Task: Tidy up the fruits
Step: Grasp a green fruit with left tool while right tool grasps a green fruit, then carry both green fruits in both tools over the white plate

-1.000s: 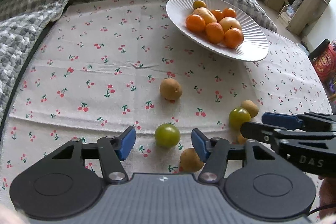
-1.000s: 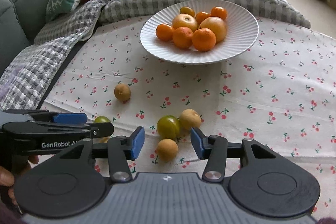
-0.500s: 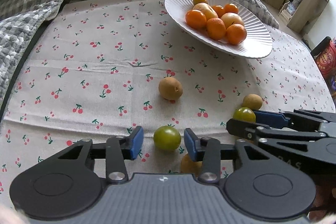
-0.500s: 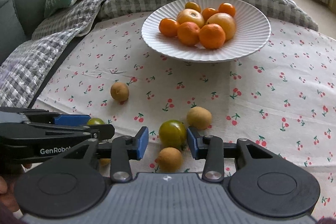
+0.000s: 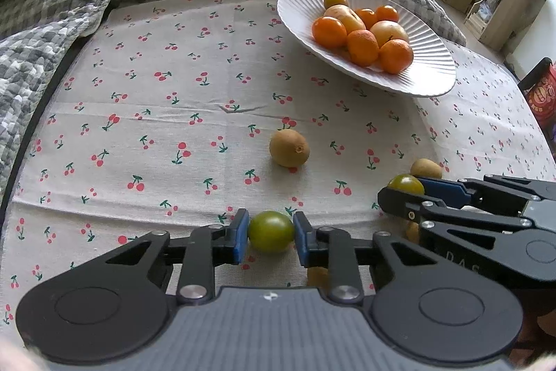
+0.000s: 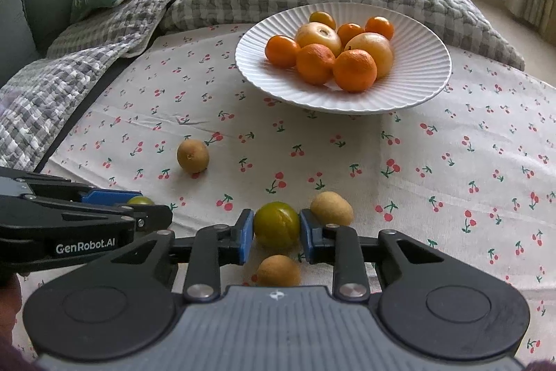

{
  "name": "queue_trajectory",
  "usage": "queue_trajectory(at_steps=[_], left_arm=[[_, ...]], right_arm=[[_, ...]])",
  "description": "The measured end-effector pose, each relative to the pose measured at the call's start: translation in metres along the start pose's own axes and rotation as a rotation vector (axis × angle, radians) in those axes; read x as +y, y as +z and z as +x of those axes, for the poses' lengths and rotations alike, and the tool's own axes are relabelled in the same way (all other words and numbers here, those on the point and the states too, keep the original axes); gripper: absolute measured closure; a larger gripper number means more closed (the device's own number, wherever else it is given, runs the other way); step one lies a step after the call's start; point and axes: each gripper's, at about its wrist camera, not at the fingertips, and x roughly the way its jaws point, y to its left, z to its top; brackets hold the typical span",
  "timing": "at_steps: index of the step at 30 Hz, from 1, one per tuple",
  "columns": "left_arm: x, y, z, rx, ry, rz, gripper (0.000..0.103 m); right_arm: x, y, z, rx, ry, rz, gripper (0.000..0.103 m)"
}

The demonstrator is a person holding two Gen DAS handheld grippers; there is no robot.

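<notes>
Both grippers [image 5: 271,232] [image 6: 276,229] have just closed — each pinching a green fruit [image 5: 271,233] [image 6: 277,226].

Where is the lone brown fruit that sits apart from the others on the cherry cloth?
In the right wrist view the brown fruit lies left of centre on the cloth, between the white plate behind it and the left gripper in front.

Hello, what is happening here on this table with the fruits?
A person is sorting fruit with two hand-held grippers. The left gripper has just closed on one round green fruit, and the right gripper on another green fruit; both fruits are on the cherry-print cloth. Three small brown fruits lie loose nearby. The white ribbed plate already holds oranges and yellowish fruits.
</notes>
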Motion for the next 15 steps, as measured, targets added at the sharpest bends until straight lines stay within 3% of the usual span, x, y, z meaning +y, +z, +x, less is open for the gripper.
queue_trajectory(at_steps=[15], left_arm=[[0.0,0.004,-0.008,-0.024,-0.001,-0.008,0.082]], right_arm=[[0.005,0.004,-0.01,-0.029,0.003,-0.006,0.078]])
